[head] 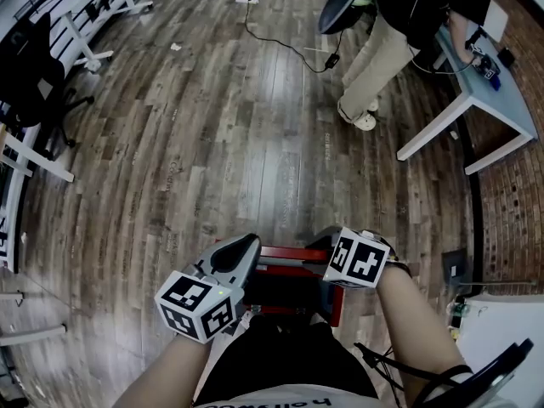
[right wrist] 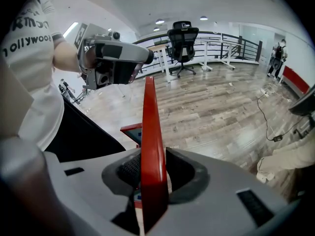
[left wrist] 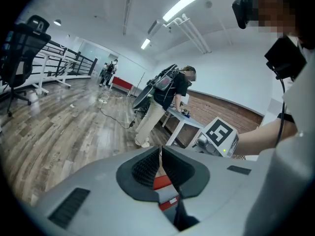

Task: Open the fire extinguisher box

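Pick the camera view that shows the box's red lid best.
The right gripper view: the red lid rises edge-on, large, between the right gripper's jaws. The head view shows only red strips from above; the left gripper view shows just a red sliver low in frame.

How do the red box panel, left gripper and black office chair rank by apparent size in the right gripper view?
red box panel
left gripper
black office chair
Panel and gripper are near the camera, so this is apparent size only.
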